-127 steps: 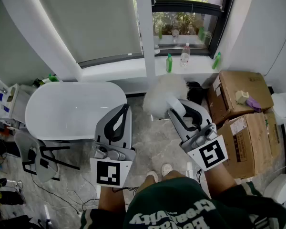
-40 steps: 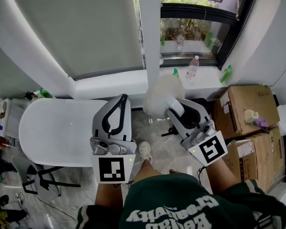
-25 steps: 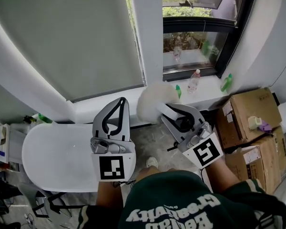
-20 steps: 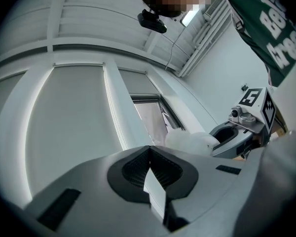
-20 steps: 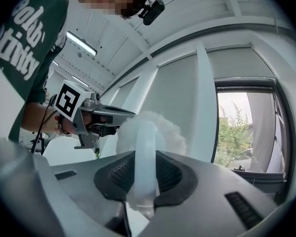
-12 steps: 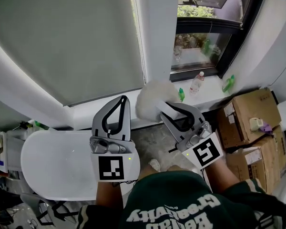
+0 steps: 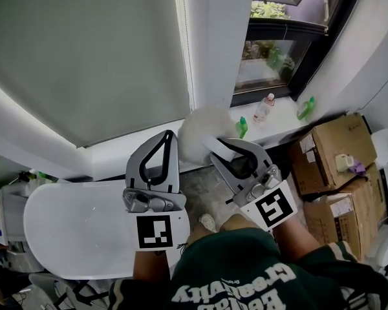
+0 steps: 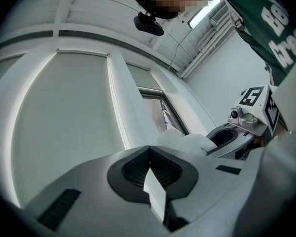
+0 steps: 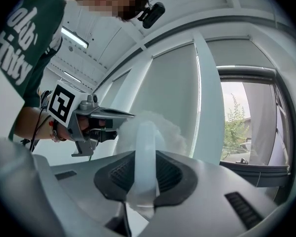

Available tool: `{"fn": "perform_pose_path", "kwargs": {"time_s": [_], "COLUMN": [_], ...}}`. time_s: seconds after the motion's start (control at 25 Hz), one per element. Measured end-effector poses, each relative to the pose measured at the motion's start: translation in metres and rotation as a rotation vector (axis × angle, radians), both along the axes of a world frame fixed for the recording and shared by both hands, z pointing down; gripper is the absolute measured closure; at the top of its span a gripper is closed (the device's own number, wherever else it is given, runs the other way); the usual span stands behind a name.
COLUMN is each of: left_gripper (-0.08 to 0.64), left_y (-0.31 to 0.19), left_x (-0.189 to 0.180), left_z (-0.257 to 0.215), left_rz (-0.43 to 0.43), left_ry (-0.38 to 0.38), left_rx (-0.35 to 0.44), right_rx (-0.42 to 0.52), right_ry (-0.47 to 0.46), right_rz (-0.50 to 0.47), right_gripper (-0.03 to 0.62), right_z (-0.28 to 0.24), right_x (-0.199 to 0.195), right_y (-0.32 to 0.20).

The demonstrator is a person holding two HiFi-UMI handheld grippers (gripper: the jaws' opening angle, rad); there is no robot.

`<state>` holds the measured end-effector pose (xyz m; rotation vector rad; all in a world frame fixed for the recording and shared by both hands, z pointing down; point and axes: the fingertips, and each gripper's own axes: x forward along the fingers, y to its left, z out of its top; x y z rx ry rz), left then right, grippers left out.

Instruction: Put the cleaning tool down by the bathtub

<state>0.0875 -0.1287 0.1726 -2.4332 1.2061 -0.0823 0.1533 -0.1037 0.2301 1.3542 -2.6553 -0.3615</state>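
The cleaning tool is a fluffy white duster (image 7: 199, 132) on a pale handle (image 9: 144, 147). My right gripper (image 7: 217, 146) is shut on that handle, and the fluffy head (image 9: 153, 125) sticks out past the jaws, up in the air in front of the window wall. To its left my left gripper (image 7: 169, 136) is held level with it and shut, with nothing in it; its pads (image 8: 138, 169) meet at the tip. The white oval bathtub (image 7: 77, 221) lies below and to the left of the left gripper. Each gripper view shows the other gripper beside it.
Green bottles (image 7: 243, 126) and a clear bottle (image 7: 266, 108) stand on the window sill. Cardboard boxes (image 7: 326, 150) are stacked at the right, with small items on top. A shoe (image 7: 208, 223) shows on the marble floor between tub and boxes. A grey roller blind (image 7: 84, 50) covers the left window.
The view has swung upward along the window wall, so the tub sits lower in frame. The right gripper and duster drifted slightly left. Both grips are unchanged.
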Motion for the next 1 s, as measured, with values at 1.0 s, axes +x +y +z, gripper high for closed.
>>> {"fn": "perform_pose_path", "kwargs": {"time_s": [1.0], "left_gripper": [0.551], "left_y": [-0.031], "left_x": [0.012], "left_z": [0.011], "left_rz": [-0.163], "left_ry": [0.02], "left_rx": [-0.055], "right_rx": [-0.013], "right_ry": [-0.059], "right_rz": [-0.111], "right_gripper": [0.5], "right_z": [-0.005], "right_x": [0.021], "right_y": [-0.042]}}
